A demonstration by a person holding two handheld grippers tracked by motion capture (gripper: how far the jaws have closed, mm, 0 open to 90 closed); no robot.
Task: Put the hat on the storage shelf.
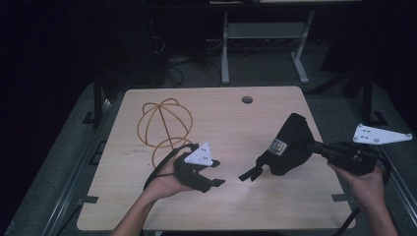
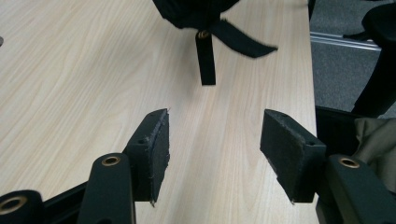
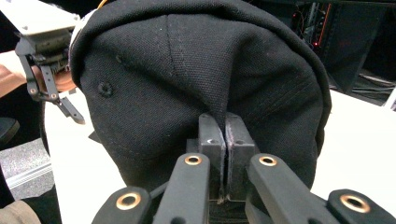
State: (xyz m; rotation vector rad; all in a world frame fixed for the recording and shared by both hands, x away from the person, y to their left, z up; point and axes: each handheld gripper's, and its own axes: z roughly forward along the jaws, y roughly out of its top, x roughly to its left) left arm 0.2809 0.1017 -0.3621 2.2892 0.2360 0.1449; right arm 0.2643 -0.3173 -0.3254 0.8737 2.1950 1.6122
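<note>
A black cap hangs above the right half of the wooden table, its fabric pinched in my shut right gripper. In the right gripper view the jaws meet on a fold of the cap, with the gripper pressed tight. The cap's strap dangles toward the left. My left gripper stands open just left of that strap, holding nothing. In the left gripper view its jaws are wide apart around the gripper's middle, and the strap hangs a short way ahead.
An orange wire ball frame lies on the table's left part, behind my left hand. A cable hole sits near the far edge. Beyond the table stand grey desk legs and cables on the floor.
</note>
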